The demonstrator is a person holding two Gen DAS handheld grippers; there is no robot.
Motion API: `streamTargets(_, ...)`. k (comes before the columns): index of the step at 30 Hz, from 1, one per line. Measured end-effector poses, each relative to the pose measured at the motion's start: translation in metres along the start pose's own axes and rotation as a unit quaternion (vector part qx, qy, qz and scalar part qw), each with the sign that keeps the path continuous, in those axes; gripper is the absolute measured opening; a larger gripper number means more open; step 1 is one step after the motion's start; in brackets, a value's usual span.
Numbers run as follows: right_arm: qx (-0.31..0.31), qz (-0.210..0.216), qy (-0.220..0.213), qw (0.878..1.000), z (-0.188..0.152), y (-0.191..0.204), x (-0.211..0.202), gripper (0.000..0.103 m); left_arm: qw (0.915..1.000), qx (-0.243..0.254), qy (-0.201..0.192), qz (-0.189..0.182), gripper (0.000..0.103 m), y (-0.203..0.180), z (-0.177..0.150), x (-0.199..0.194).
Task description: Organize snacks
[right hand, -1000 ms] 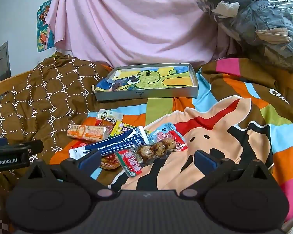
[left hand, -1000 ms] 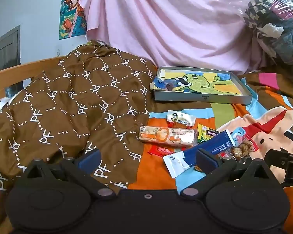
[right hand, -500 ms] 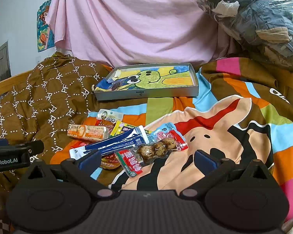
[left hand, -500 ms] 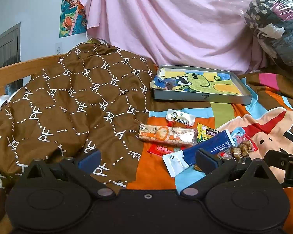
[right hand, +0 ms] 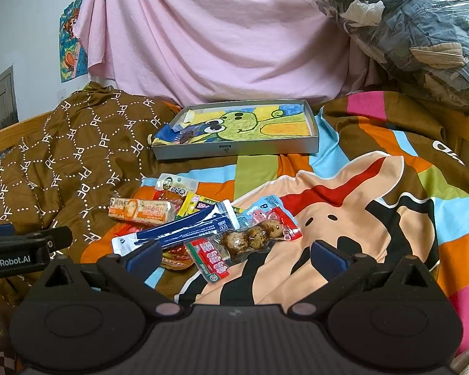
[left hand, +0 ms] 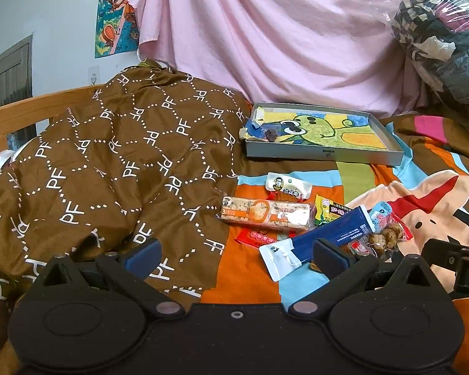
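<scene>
- Snack pile lies loose on the bed's cartoon sheet, packets overlapping: cereal bar (right hand: pixel 139 211), blue stick pack (right hand: pixel 184 231), quail-egg pack (right hand: pixel 250 237), small white packet (right hand: pixel 176 184).
- Shallow grey tray (right hand: pixel 234 150) sits behind the pile, near the pink curtain (right hand: pixel 219 31); it looks like the drop spot, its floor mostly bare.
- Left hand-held gripper (left hand: pixel 236 256): jaws spread wide, holding nothing, low over the brown quilt (left hand: pixel 109 156), beside the pile.
- Right hand-held gripper (right hand: pixel 234 257): jaws wide apart, empty, egg pack just ahead.
- Open sheet to the right gives room; the quilt crowds the pile's left edge.
</scene>
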State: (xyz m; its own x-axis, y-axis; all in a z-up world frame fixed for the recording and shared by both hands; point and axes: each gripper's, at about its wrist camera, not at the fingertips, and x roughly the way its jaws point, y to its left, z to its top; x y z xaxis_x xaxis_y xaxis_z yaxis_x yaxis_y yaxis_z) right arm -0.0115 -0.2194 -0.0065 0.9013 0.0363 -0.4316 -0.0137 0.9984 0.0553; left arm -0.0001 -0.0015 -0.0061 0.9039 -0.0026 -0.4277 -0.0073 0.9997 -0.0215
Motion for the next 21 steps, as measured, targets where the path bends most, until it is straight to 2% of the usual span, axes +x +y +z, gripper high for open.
streamTargets(10, 0.003, -0.005, 0.011, 1.000, -0.0015, 0.0024, 0.0019, 0.103, 1.0000, -0.001, 0.008, 0.002, 0.102, -0.0014, -0.0017, 0.0011)
streamTargets(21, 0.013, 0.006, 0.021, 1.000, 0.0043, -0.0036, 0.0007, 0.103, 0.9997, 0.005, 0.023, 0.005, 0.102, -0.0069, -0.0008, 0.0044)
